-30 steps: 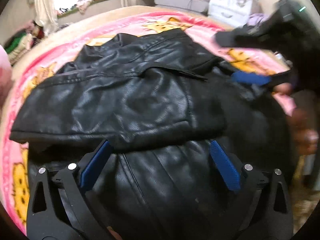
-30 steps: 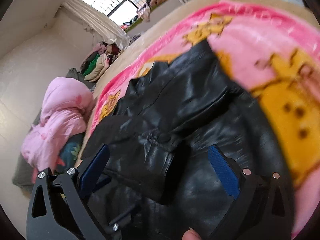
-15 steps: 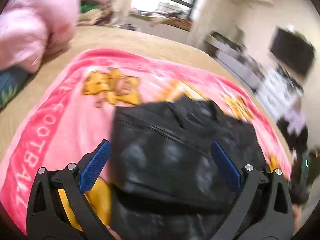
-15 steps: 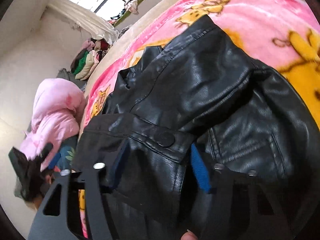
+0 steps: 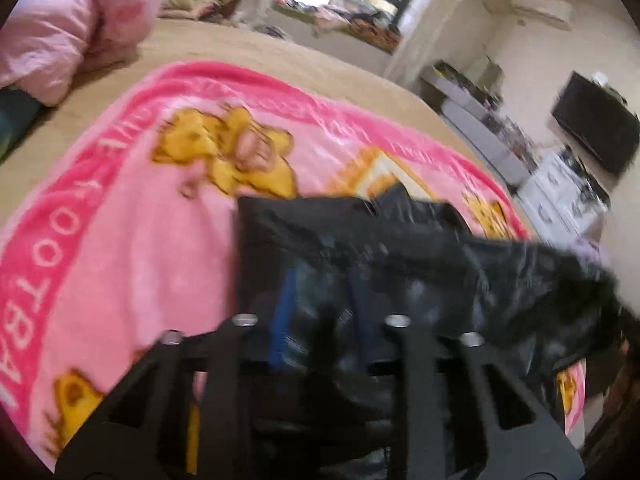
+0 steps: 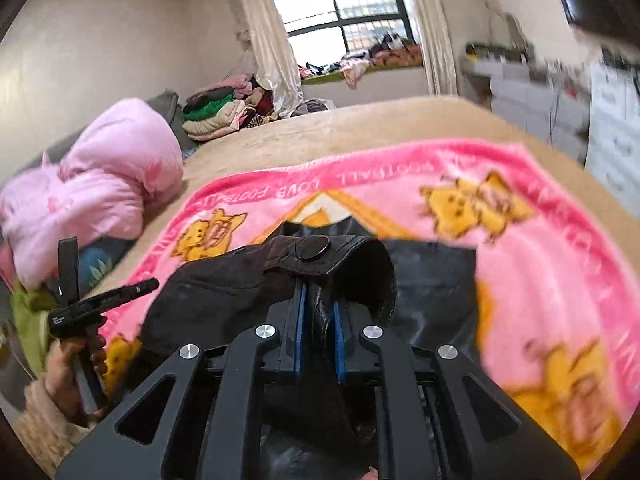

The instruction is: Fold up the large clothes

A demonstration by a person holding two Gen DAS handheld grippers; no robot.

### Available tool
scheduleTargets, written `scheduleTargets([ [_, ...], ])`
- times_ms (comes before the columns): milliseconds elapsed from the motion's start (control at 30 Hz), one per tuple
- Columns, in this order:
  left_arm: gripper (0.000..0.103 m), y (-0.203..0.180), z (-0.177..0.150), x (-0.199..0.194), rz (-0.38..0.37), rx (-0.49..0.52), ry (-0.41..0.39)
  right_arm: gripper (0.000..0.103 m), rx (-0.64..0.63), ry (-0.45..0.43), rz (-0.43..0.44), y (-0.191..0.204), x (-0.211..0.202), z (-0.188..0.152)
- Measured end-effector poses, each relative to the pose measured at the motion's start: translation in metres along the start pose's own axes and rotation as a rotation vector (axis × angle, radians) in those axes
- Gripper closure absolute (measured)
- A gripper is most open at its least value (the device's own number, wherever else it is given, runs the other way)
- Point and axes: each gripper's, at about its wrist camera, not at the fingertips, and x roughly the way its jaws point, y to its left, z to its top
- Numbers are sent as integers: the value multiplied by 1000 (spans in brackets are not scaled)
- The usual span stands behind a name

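On the left, the left gripper (image 5: 324, 300) is drawn in on a fold of the black leather jacket (image 5: 400, 256) — its blue pads (image 5: 282, 320) sit close together with dark leather bunched between them, though the blur softens the edges. From this view the jacket lies on the pink cartoon blanket (image 5: 120, 240), which covers a tan bed (image 5: 280, 48); the garment's left edge looks straight, and its far side trails off toward the right, raised and rumpled.

Moving right, the right gripper (image 6: 318, 320) is clamped on another part of the jacket (image 6: 224, 292) beside a snap tab (image 6: 314, 249), the leather pinched between its blue pads (image 6: 299, 328) and lifted clear of the blanket (image 6: 540, 260). A pink duvet (image 6: 100, 184) is heaped at the bed's far left corner, well apart from the work.

Judging by this, the fold is partway — the jacket appears already narrowed into a compact shape, with both grippers holding one end up. What likely remains is to carry that end over, lay it flat and let go.
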Motion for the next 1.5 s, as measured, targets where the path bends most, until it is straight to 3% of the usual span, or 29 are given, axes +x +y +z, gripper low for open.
scheduleTargets([
  [200,97,-26,-28,32,2,109,139,93,-110,-31,-58,-3,-1,6],
  [533,97,-22,-38,42,-26,99,170,92,-112,112,-216,-30,45,-18],
  [733,97,-24,-36,44,-13,114,167,74,-77,189,-288,-43,58,-36],
  [800,97,-24,-36,44,-13,113,167,53,-52,200,-310,-47,54,-38],
  [867,97,-24,-36,44,-13,113,167,48,7,147,-310,-50,39,-34],
  [967,97,-25,-36,44,-11,114,167,46,84,73,-265,-50,27,-28],
  [1000,97,-25,-36,44,-11,115,167,46,87,70,-213,-44,30,-25],
  [1200,97,-25,-37,45,-2,128,166,48,-61,142,-152,3,83,-16],
  [1333,97,-25,-37,45,-7,127,169,47,-71,209,-148,12,117,-19],
  [1500,97,-25,-37,45,-9,128,170,49,-127,355,-282,-5,156,-41],
])
